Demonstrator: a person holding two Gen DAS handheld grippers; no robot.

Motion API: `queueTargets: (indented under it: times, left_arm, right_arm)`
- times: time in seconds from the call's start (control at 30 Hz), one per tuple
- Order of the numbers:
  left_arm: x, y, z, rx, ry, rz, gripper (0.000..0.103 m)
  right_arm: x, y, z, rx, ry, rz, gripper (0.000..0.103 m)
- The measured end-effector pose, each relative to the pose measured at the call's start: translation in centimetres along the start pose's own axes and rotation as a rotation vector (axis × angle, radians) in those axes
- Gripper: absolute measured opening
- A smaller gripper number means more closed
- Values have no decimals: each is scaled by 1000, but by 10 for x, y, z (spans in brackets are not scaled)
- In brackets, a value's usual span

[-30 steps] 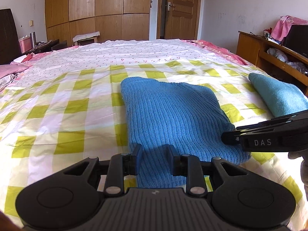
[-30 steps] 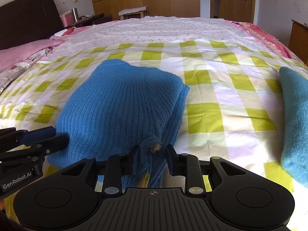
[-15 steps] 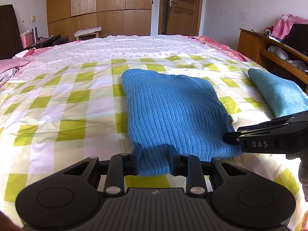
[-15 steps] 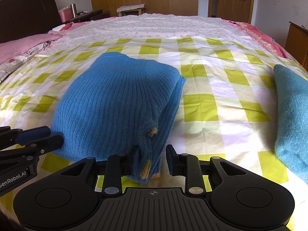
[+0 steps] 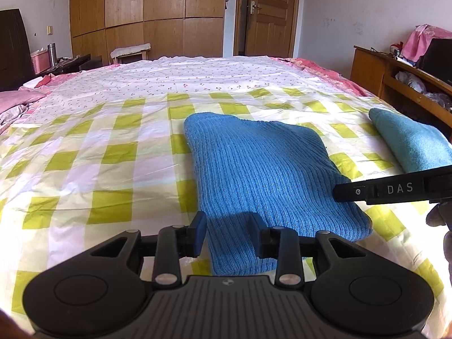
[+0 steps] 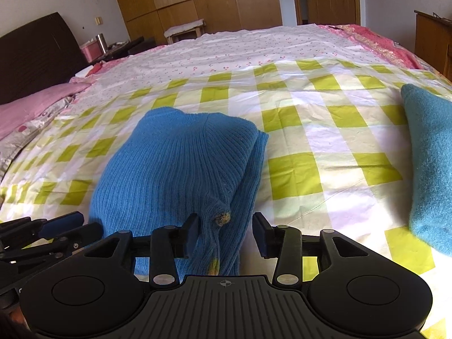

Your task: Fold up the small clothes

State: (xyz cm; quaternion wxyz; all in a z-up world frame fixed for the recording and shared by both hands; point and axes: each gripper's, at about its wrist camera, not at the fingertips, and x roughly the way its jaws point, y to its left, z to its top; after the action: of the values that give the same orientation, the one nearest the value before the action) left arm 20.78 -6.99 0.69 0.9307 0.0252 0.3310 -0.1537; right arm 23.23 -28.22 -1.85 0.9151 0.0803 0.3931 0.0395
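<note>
Blue knit sweater (image 5: 262, 169), folded, lies mid-bed on the green-check sheet (image 5: 84, 169), near edge by both grippers. Left gripper (image 5: 227, 236): jaws have just been opening a bit, now apart w/ the sweater's near-left corner between them; pads look clear of the knit. Right gripper (image 6: 224, 233): jaws have just been opening wide, now apart; sweater's near-right corner w/ a small yellowish spot sits loose between, right pad well clear of the cloth. Teal folded cloth (image 6: 429, 163) lies to the right, apart from the sweater. Far: wardrobe (image 5: 147, 14), door (image 5: 267, 11).
</note>
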Motion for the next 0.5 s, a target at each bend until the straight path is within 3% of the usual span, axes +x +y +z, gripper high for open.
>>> queueTargets:
  times: [0.2,0.37,0.5]
  left_arm:
    - [11,0,-2,5,30,11,44]
    - [-1,4,-7,-24,35,10,52]
    - [-10,2,-18,-32,49,20,55]
  right_arm:
    - [17,0,-8,-7,31,-41,48]
    - [-19,10,-19,-35,-48,-32,48]
    - [-34,21,-34,-50,-29,-8,48]
